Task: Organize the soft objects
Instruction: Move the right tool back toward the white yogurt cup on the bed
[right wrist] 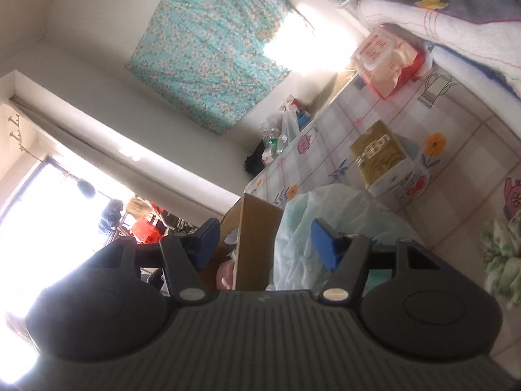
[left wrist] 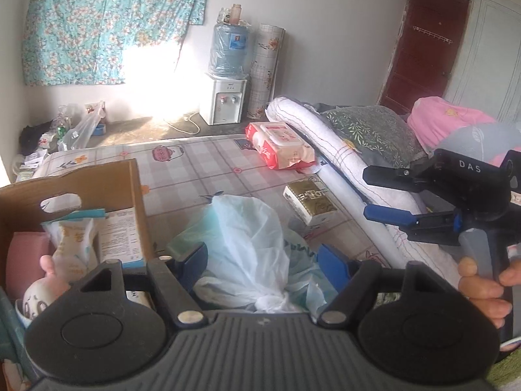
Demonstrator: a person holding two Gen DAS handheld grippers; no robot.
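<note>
In the left wrist view the cardboard box [left wrist: 97,192] fills the lower left of the frame, its near wall with a cut-out handle standing just left of the left gripper [left wrist: 262,262]. Inside it sit a pink pad, printed packets and a small plush toy [left wrist: 42,293]. The mattress sheet [left wrist: 195,166] runs open through the middle of the frame up to its far edge, where bare floor meets the water dispenser [left wrist: 224,97]. A rolled white quilt [left wrist: 342,159] borders the open stretch on the right.

A crumpled pale plastic bag [left wrist: 247,244] lies at the frame's lower centre, directly ahead of the left gripper; the blue pads stand apart on either side of it, released, not pressing it. Beyond it, a gold tissue pack [left wrist: 309,200] lies right of centre and a red wet-wipe pack [left wrist: 280,145] further up.

The right gripper [left wrist: 368,192] enters from the right edge, held by a hand [left wrist: 485,290], jaws parted and empty, hovering beside the quilt. In the right wrist view, which is rolled, the right gripper's pads [right wrist: 325,244] straddle the box's edge [right wrist: 257,244] and the bag [right wrist: 325,208], touching neither
</note>
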